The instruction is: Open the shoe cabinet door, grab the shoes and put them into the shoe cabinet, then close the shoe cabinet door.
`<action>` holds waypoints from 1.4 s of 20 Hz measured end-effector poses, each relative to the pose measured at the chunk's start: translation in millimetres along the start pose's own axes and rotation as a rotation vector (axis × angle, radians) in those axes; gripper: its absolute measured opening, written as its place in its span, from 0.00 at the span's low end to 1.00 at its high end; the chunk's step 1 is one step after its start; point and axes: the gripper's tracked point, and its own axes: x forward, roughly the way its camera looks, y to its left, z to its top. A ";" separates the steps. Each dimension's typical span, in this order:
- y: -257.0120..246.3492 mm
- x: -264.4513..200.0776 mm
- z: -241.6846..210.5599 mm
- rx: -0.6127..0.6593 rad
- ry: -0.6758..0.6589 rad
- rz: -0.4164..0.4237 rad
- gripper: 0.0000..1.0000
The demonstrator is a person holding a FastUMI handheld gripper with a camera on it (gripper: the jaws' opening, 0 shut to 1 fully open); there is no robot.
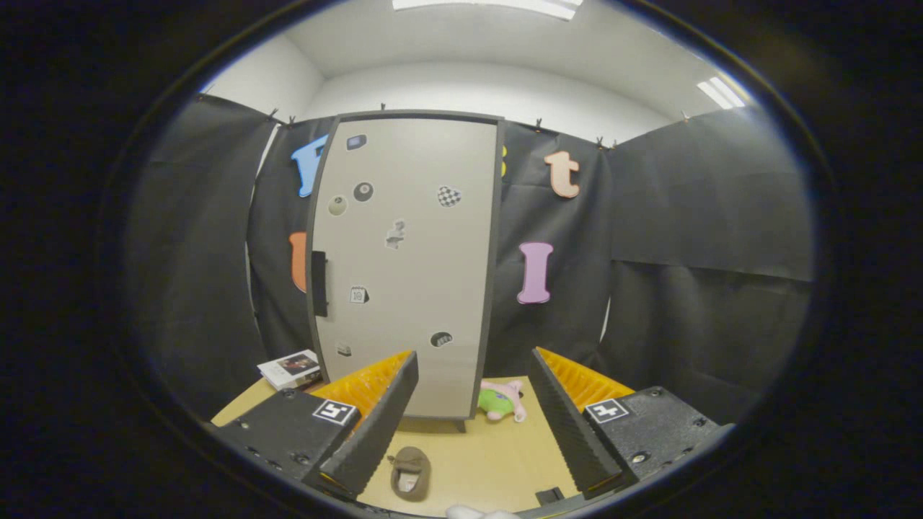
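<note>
Ahead, shoe cabinet (411, 267) door shut, interior hidden; fingers (472, 425) wide, empty; shoe (411, 472) between them.

**Gripper held open, nothing between its fingers**

The gripper (472, 425) is held level and points straight ahead, with both fingers reaching forward from the bottom of the view. The left finger (378, 425) and the right finger (570, 425) stand wide apart, angled slightly toward each other at their far ends. Their ridged inner faces look at one another across an open gap. Neither finger touches anything, and nothing is clamped between them. Each finger's mount carries a small square marker on top. The hand carrying the gripper cannot be seen.
</note>
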 end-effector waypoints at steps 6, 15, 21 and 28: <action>91.7 83.1 9.1 0.037 -0.024 0.131 1.00; 240.8 201.5 13.6 0.068 0.017 0.349 0.99; 273.0 250.4 2.1 0.102 0.084 0.345 0.83; 270.2 257.1 0.9 0.084 0.085 0.269 0.37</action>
